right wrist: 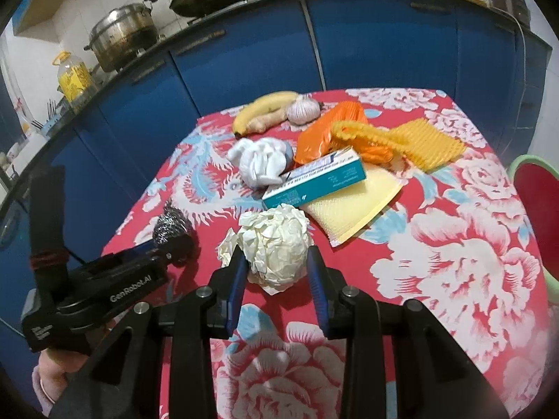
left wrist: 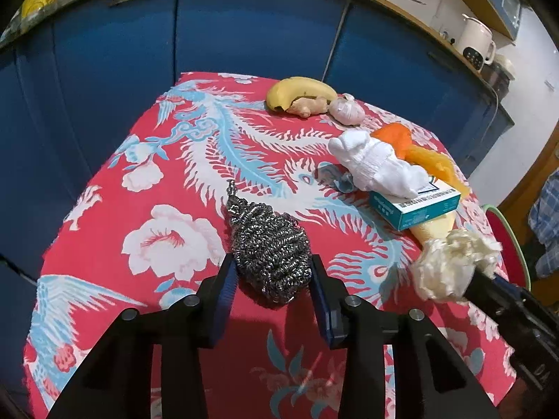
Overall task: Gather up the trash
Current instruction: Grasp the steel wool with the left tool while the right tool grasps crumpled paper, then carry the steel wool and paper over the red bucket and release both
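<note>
Spread over the table, a red floral cloth [left wrist: 115,209] is seen, where a steel scourer [left wrist: 270,256] is pinched by the left gripper [left wrist: 272,279], a crumpled paper ball [right wrist: 276,248] by the right gripper [right wrist: 276,272], with a teal box [right wrist: 314,178] lying beyond.

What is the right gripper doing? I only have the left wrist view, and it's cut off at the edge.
Observer: The right gripper straddles the crumpled paper ball, one finger each side; grip unclear.
Operator: Anything behind the box?
Observer: A yellow foam net lies flat beyond the teal box, beside the orange bag.
Operator: Under the box?
Observer: A pale yellow padded pouch, spreading out well past the box's near side.
</note>
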